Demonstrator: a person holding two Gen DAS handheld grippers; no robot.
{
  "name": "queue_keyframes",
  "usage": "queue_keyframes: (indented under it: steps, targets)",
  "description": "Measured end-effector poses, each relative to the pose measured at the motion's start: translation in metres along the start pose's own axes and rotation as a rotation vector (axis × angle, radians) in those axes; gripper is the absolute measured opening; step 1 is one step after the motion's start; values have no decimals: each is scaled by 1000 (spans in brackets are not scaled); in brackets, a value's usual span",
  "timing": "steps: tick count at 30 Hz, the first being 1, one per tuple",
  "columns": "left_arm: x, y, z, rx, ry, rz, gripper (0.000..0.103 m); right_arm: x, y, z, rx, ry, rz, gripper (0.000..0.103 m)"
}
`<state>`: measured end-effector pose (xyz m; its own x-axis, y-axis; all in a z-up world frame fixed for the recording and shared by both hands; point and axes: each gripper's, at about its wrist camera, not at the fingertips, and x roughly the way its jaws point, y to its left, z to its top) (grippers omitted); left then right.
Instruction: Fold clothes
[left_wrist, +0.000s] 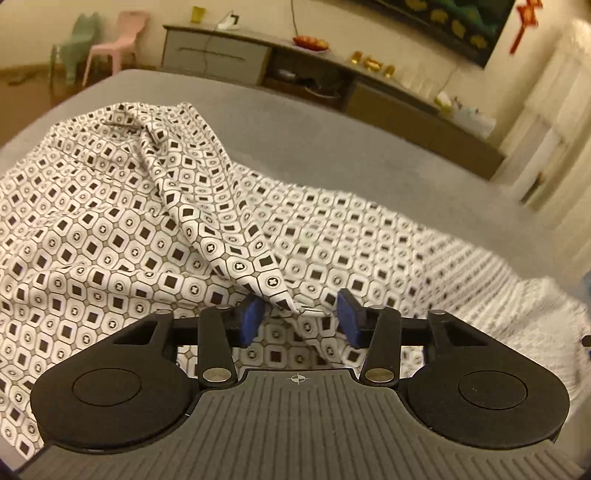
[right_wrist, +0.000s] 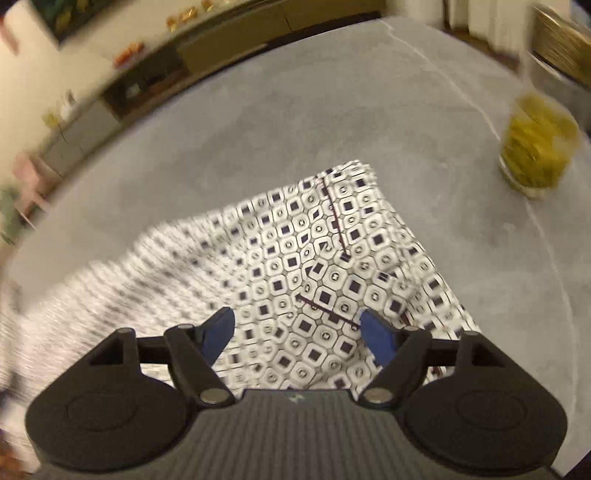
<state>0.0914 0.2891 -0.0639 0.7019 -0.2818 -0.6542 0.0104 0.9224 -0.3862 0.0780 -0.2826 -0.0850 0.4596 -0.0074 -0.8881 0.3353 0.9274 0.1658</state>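
Observation:
A white garment with a black square-and-ring print (left_wrist: 155, 221) lies crumpled over a grey surface (left_wrist: 303, 147). A raised fold of it drops to a point just in front of my left gripper (left_wrist: 301, 317). That gripper is open, its blue pads (left_wrist: 349, 321) apart on either side of the fold's tip, with nothing pinched. In the right wrist view the same garment (right_wrist: 325, 258) lies flatter, with a dark seam line across it. My right gripper (right_wrist: 301, 332) hovers open over its near edge, and cloth shows between the pads.
A jar of yellow-green contents (right_wrist: 537, 147) stands on the grey surface to the right. A long low cabinet (left_wrist: 332, 74) with small items runs along the far wall. A pink chair (left_wrist: 118, 44) and a green chair (left_wrist: 79, 40) stand at the far left.

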Motion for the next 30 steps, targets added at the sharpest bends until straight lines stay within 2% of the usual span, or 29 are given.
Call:
queue_keyframes:
  steps: [1,2,3,4,6,8,12,15,18,20,23,25,26,28,29,30]
  targets:
    - [-1,2,-1,-7,-1,-7,11,3,2,-4,-19,-24,-51,37]
    - [-3,3,-2,-15,-3,-14,0,3,0,-7,-23,-51,-91,25]
    - [-4,5,-2,-22,-4,-21,0,-4,-5,-11,7,-83,-92,6]
    - [-5,7,-3,-30,-5,-28,0,-15,-12,-15,53,-117,-73,2]
    - [-17,11,-2,-60,-22,-68,0,-38,-26,-26,149,-177,-27,2]
    - [-35,16,-5,-84,-39,-111,0,-58,-41,-42,250,-200,32,2]
    - [-34,24,-21,-101,13,-113,0,-50,-74,-66,457,-116,100,2]
    - [-27,29,-31,-139,45,-112,0,-39,-80,-68,524,-101,110,2]
    - [-27,26,-19,-152,14,-129,0,-43,-76,-54,498,-135,103,1]
    - [-35,23,-8,-163,-26,-162,0,-53,-65,-27,434,-208,122,0]
    - [-48,19,9,-179,-87,-211,0,-98,-43,16,299,-414,200,0]
    - [-56,16,20,-190,-128,-244,0,-136,-37,17,227,-536,254,0]
    - [-61,16,15,-181,-125,-251,0,-154,-35,16,193,-593,279,0]
    - [-58,18,-3,-156,-77,-211,0,-162,-42,1,191,-575,275,1]
    - [-56,19,-12,-144,-53,-190,0,-149,-46,-7,209,-505,256,5]
    - [-49,23,-19,-158,-26,-179,0,-129,-49,-14,232,-412,230,16]
